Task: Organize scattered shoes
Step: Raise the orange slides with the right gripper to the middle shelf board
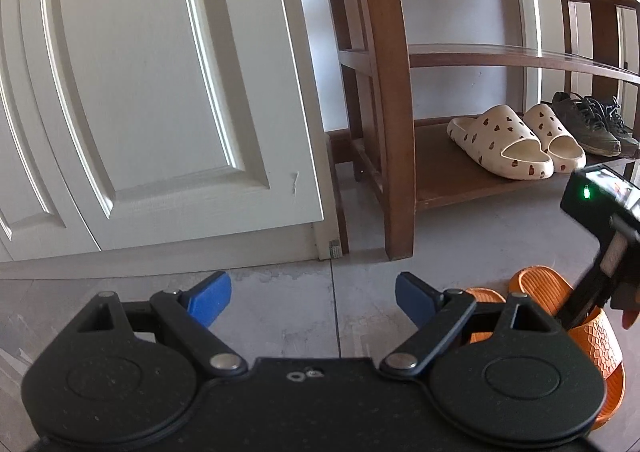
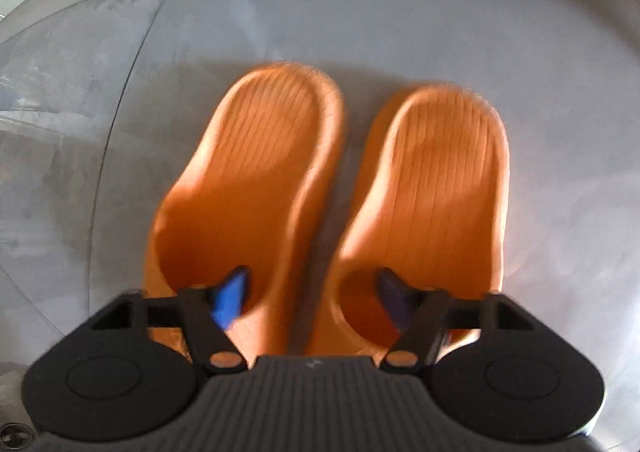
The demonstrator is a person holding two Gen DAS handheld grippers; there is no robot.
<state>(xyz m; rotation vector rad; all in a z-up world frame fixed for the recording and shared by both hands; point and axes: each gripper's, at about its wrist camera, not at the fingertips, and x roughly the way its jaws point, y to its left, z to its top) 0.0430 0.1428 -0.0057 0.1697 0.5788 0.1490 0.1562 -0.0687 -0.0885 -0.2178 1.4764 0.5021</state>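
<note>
Grey floor [image 1: 280, 292] by shoe rack [image 1: 396, 132] | cream slippers [image 1: 516, 140], sneakers [image 1: 592, 124] already sitting shelved | orange slippers [image 2: 328, 192] awaiting below | right gripper [image 2: 312, 292] fingers straddling them unclenched | left gripper [image 1: 312, 292] hanging released

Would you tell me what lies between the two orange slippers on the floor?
Only a narrow strip of bare grey floor, seen in the right wrist view, separates the left orange slipper from the right orange slipper.
</note>
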